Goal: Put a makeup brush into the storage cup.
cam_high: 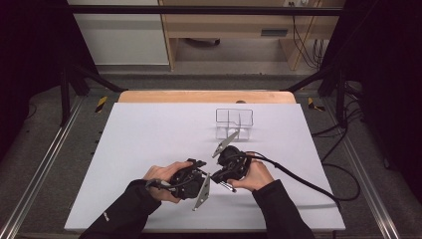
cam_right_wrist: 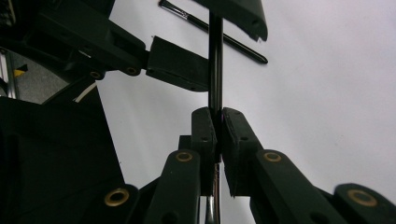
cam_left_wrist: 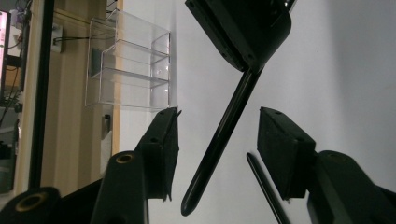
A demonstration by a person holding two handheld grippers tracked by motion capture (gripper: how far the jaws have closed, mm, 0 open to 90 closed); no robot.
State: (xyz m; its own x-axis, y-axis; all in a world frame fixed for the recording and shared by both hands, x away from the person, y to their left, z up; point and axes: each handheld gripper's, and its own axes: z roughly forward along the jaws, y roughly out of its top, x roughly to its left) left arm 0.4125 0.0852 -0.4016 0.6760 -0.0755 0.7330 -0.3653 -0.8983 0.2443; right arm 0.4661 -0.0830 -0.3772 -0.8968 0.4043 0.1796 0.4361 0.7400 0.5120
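Fingers of the right gripper (cam_right_wrist: 216,135) are pressed together on a thin black rod (cam_right_wrist: 215,70), a pen or brush handle, which runs straight up the middle of the right gripper view from between the pads. Higher in that view the rod passes between the fingers (cam_right_wrist: 180,70) of the left gripper (cam_left_wrist: 219,149), one at left centre and the other at the upper edge, neither pressing on it.

Seen from the left gripper view, the rod slants from the right gripper's body at the top centre down to a rounded tip near the bottom centre, with clear space between it and the pad on each side; those fingers stand partly open around it and hold nothing.

A second thin black stick (cam_left_wrist: 266,191) lies flat on the white table (cam_left_wrist: 355,70) just behind, at the lower centre of that view and at the top of the right gripper view.

From the high view both hands meet in the lower middle of the frame, the grippers nearly touching, each with a grey plate and a trailing cable. Beyond them, above centre, a clear plastic organizer (cam_high: 234,122) with compartments stands on the table, well apart from the rod. A wooden edge and a desk lie farther back.
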